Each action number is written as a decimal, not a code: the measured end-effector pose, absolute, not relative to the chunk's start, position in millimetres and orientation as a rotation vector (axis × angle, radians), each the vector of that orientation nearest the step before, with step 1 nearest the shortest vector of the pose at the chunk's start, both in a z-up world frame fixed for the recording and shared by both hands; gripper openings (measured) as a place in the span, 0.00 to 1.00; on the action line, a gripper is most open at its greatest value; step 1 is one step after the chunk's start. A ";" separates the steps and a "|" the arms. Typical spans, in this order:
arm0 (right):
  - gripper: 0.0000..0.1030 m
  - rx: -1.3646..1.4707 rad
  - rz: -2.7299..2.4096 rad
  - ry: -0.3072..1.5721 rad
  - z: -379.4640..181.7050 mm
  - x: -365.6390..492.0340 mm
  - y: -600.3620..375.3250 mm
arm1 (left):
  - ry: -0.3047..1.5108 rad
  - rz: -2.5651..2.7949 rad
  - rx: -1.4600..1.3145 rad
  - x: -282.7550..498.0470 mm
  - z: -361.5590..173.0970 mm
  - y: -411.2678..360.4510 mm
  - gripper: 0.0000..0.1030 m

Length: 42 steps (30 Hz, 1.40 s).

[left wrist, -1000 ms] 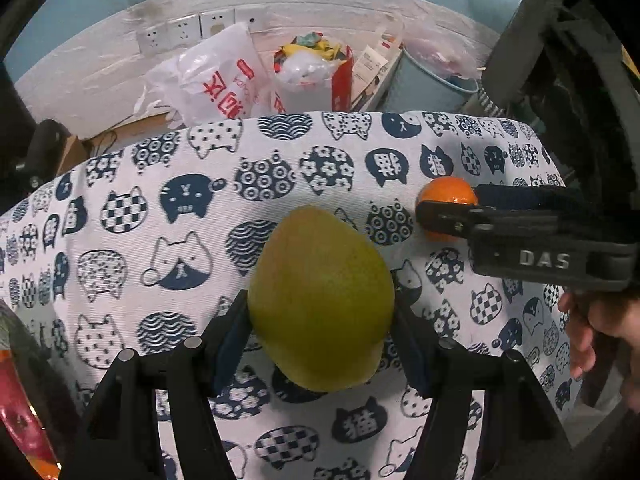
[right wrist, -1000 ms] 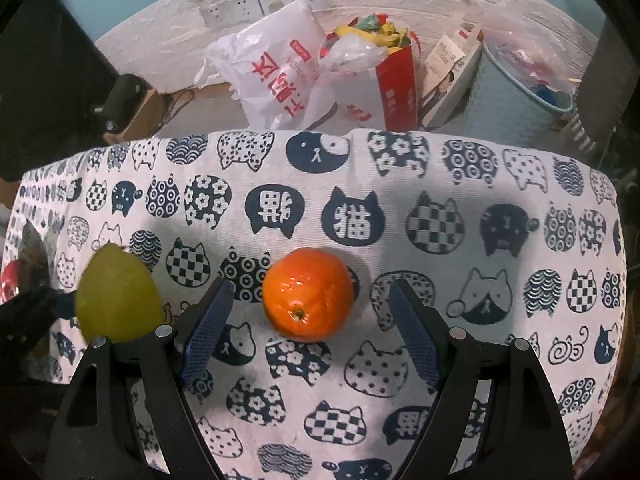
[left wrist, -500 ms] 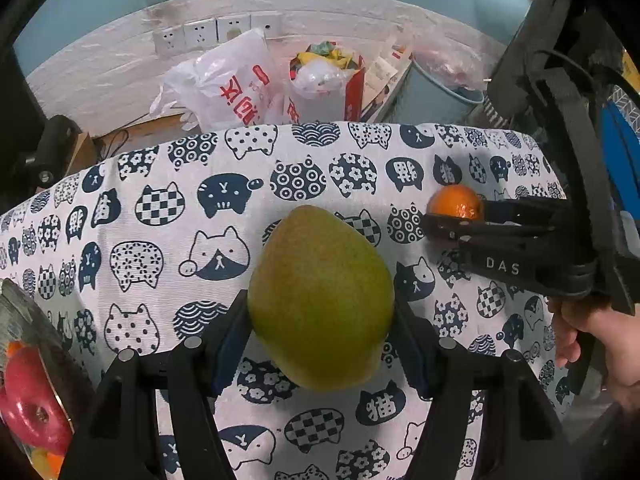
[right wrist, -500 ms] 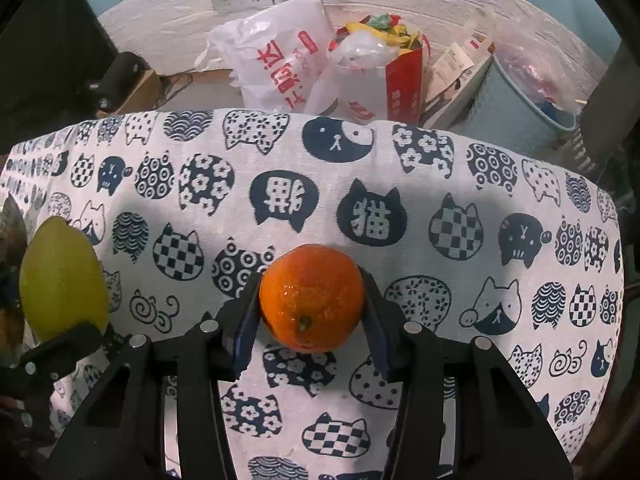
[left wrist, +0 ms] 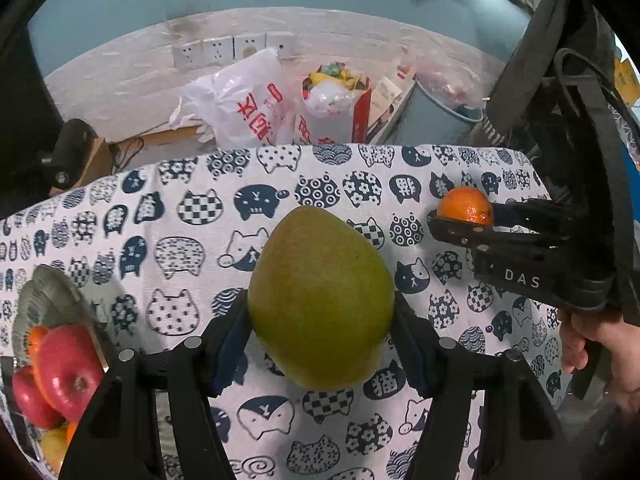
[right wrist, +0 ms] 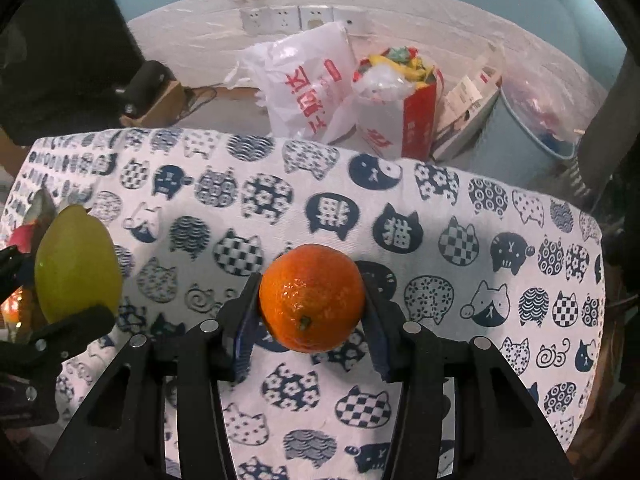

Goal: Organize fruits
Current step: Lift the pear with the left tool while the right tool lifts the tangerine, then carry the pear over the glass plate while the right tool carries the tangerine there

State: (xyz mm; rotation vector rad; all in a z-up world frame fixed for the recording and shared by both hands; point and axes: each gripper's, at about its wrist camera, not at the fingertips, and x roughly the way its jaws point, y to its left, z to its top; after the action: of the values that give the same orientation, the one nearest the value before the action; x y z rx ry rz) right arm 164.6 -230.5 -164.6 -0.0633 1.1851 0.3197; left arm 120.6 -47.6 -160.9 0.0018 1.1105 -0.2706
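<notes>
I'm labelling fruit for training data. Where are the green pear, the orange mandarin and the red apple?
green pear (left wrist: 320,300), left wrist view, middle of its skin
orange mandarin (right wrist: 312,296), right wrist view, front face
red apple (left wrist: 68,372), left wrist view, top side

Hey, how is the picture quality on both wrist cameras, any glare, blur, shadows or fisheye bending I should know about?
Left wrist view: sharp, strong fisheye bending with dark corners; the large green pear-shaped fruit has soft, even light; the cat-print tablecloth carries faint shadows. Right wrist view: equally sharp; small wet-looking highlights on the round orange fruit, a dark shadow just behind it; the white plastic bag looks bright but not blown out.
</notes>
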 end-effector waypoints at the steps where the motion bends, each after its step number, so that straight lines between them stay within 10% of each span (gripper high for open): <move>1: 0.45 -0.064 0.325 1.180 -161.5 163.8 -228.6 | 1.104 -0.270 0.002 118.5 -158.0 -45.8 0.66; 42: 0.45 -0.114 0.642 1.047 -68.1 111.6 -74.8 | 1.008 -0.069 -0.157 32.7 -101.6 105.9 0.66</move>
State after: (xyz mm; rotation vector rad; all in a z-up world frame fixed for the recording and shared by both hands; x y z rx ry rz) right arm 111.6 -74.8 -68.1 -0.1135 1.0472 0.6419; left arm 32.7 105.9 -101.6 -0.1573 1.0081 -0.0688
